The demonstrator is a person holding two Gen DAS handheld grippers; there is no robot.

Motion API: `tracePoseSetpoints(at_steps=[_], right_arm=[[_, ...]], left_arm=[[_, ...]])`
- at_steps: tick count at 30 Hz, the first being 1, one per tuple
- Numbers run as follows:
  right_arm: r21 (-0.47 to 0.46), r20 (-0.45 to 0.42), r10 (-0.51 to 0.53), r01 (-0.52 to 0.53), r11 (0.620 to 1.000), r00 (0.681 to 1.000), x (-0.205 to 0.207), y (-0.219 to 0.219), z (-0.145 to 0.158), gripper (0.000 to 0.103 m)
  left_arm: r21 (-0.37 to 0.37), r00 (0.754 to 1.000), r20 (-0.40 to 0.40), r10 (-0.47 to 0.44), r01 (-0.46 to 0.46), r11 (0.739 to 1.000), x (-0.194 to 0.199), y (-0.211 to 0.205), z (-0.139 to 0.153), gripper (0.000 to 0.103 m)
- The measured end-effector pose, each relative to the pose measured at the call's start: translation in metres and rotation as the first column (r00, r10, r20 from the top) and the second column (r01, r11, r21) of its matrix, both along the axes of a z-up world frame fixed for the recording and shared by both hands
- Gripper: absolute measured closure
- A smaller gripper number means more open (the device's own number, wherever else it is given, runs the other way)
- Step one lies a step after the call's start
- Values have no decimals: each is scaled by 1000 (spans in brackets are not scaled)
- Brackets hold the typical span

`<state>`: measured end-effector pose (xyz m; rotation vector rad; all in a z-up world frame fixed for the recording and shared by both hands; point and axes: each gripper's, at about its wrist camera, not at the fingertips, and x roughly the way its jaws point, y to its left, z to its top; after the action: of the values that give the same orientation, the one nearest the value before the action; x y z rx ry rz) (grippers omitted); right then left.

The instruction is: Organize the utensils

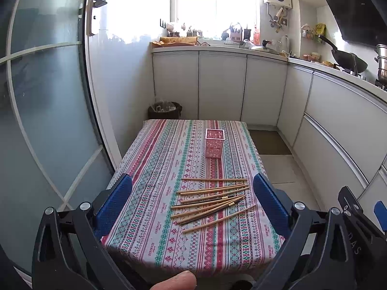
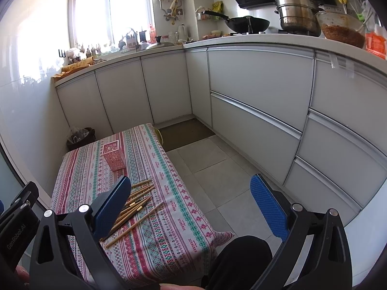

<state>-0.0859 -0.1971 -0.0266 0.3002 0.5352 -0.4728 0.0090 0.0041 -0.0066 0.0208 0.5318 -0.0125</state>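
Observation:
Several wooden chopsticks lie fanned out on the patterned tablecloth, near its front right part. A pink perforated holder stands upright farther back on the table. My left gripper is open and empty, held above the near end of the table with the chopsticks between its blue pads. My right gripper is open and empty, to the right of the table over the floor. In the right wrist view the chopsticks lie partly behind the left pad, and the holder stands beyond them.
White kitchen cabinets line the back and right walls. A wok and steel pots sit on the counter. A dark bin stands behind the table. A glass door is at left. The tiled floor lies right of the table.

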Motion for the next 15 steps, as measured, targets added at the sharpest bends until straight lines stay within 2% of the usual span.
tracePoseSetpoints(at_steps=[15], right_arm=[[2,-7,3,-3,1000,1000,1,2,-1,7]], left_arm=[[-2,1000,-6,2,-2,1000,1,1,-1,7]])
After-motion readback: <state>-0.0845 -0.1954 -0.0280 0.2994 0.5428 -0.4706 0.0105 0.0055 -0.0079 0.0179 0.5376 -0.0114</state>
